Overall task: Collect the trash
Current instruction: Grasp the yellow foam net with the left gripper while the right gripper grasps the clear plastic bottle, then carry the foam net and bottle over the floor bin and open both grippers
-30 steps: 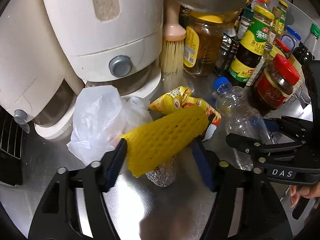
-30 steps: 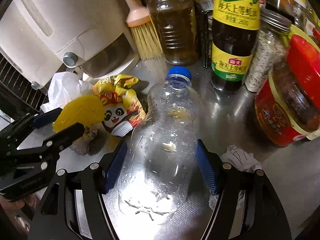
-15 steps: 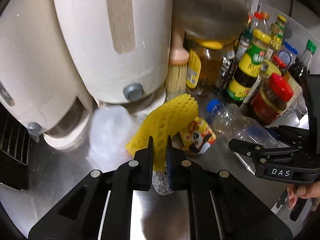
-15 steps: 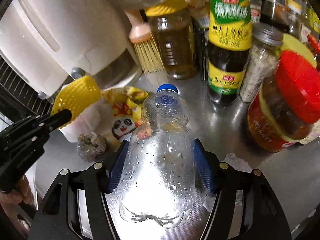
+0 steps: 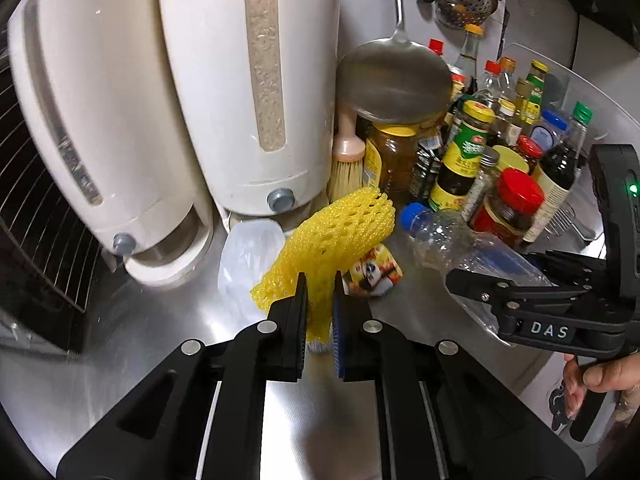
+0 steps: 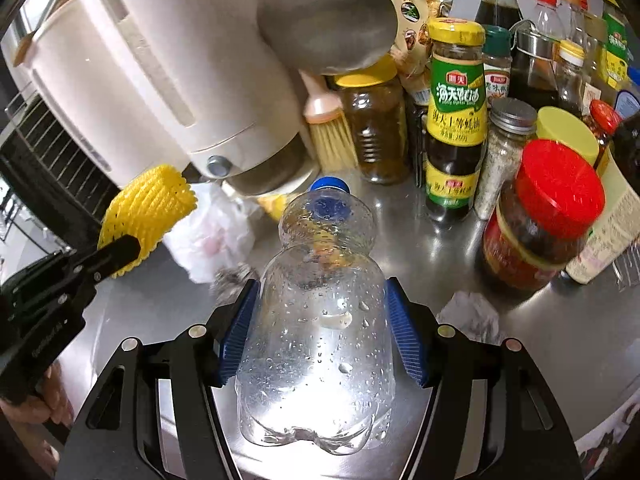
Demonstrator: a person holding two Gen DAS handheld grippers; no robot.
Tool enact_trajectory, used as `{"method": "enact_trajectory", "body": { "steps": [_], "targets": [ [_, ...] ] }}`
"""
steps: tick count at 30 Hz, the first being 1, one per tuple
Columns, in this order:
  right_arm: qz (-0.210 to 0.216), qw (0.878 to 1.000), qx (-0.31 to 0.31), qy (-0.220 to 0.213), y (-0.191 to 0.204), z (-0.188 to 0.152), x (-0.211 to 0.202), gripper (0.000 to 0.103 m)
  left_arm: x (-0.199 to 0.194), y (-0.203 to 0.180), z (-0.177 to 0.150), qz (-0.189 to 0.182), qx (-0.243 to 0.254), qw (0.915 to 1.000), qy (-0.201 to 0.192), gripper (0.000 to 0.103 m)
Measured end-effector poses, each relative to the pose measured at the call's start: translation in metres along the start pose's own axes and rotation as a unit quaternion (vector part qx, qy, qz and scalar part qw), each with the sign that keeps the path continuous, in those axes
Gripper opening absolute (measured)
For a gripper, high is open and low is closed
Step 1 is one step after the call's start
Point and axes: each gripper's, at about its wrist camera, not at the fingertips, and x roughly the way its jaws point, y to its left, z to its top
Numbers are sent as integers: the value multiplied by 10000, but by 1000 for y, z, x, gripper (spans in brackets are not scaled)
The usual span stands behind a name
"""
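Bottle [image 6: 320,320] between right tool [image 6: 320,332] pads

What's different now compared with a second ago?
The left gripper closed on the yellow foam fruit net and lifted it off the steel counter. The right gripper, already around the clear plastic bottle, tightened slightly and raised it. The white plastic bag, panda snack wrapper and condiment jars stayed put.

Home kitchen: steel counter [image 5: 160,332], sauce bottles [image 6: 454,120], hanging ladle [image 5: 394,80].
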Motion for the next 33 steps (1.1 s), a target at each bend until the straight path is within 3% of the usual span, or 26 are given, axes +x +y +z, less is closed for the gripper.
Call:
{"method": "enact_trajectory", "body": {
  "steps": [19,33],
  "targets": [
    [254,9995,-124,118,24,-69,-36,64,-59,-10,-81,96,-228,9994,234,9],
    [152,9995,-192,213,31,-118,-60,64,-80,-22,-140,-15,-333,9980,533,9]
  ]
}}
